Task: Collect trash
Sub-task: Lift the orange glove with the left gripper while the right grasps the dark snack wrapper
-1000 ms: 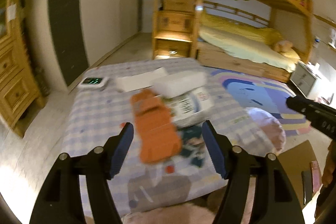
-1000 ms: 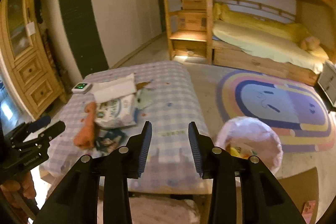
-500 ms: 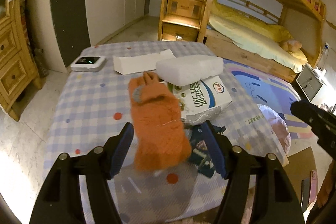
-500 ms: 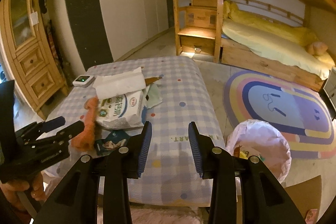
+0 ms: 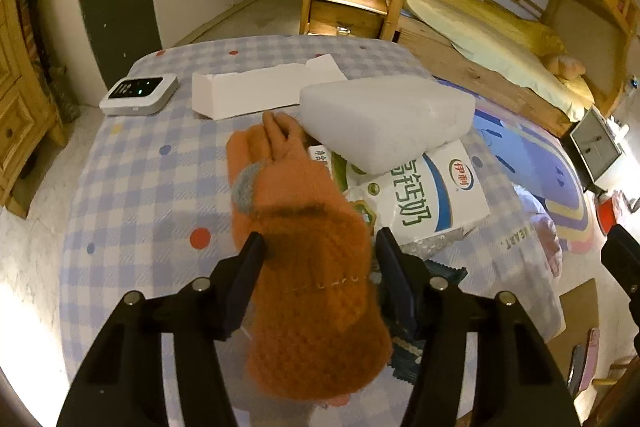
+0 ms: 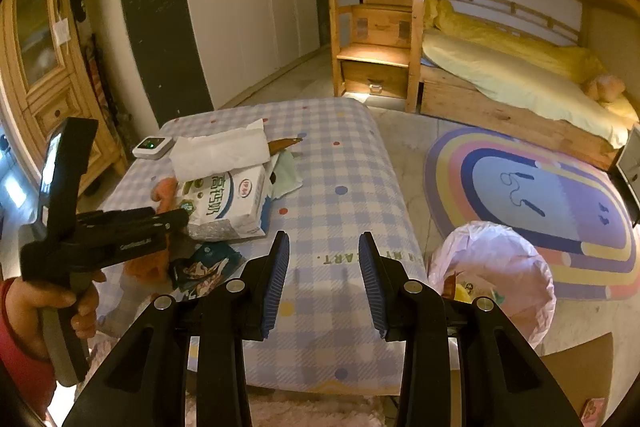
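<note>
Left wrist: left gripper (image 5: 320,251), jaws just closing, straddles orange knit glove (image 5: 304,267) near the table's (image 5: 132,187) front edge; pads look touching its sides, firm grip unclear. Milk carton (image 5: 432,199) beside, foam block (image 5: 384,119) on top.

Right wrist: right gripper (image 6: 323,267) released, empty, above front edge. Pink-lined bin (image 6: 504,267) on the floor off the right edge.

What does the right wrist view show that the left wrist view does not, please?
Only the right wrist view shows the pink-lined trash bin with litter inside, the hand gripping the left gripper, and the right gripper with nothing between its fingers. Only the left wrist view shows the left gripper's fingers either side of the orange knitted glove. Both show the milk carton, the white device and the checked tablecloth.
</note>
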The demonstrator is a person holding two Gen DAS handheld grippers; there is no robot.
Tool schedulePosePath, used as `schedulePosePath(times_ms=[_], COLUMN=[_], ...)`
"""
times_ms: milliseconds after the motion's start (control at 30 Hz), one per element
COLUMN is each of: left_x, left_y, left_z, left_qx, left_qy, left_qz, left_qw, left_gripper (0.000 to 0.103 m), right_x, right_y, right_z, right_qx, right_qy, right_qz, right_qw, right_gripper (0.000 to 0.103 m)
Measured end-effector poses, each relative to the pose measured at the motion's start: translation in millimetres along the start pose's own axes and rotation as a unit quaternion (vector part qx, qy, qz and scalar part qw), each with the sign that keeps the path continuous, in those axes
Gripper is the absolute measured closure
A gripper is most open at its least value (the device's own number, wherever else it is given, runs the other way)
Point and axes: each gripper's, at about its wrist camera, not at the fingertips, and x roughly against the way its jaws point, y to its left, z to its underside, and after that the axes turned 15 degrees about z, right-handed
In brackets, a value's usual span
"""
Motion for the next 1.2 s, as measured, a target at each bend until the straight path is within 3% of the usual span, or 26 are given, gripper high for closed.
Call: schedulePosePath(times_ms=[133,200,300,667,1000,1200], left_x=[6.8,14.4,30.3,112.0,87.4,86.0], left_y=[2.6,5.7,11.9,31.3,43.0,44.5], left_z=[4.9,7.6,11.8,39.9,63.4,63.7], left_qx=[-0.006,-0.009,-0.012,-0.023,-0.008,-0.009], left_qy=[0.0,-0.01,-0.029,-0.118,-0.08,-0.077], left_qz=[0.017,0.025,0.03,0.056,0.06,0.058], left_qw=[0.9998,0.9996,0.9991,0.9912,0.995,0.9953], left_gripper=[0.072,0.088,0.094,0.095,0.095,0.095], right_x=[3.1,4.2,4.1,-13.4,-48.8,-63.8], right_y=[4.8,10.7,21.7,75.3,96.5,112.3], right_z=[-0.3,-0.1,0.5,5.2,7.9,15.0], right_qx=[0.006,0.013,0.021,0.069,0.086,0.108], right_qy=[-0.001,-0.001,0.003,0.045,0.088,0.116], right_qz=[-0.005,-0.01,-0.022,-0.068,-0.068,-0.075], right_qw=[1.0,1.0,1.0,0.994,0.99,0.985], right_gripper=[0.065,0.065,0.065,0.06,0.06,0.054])
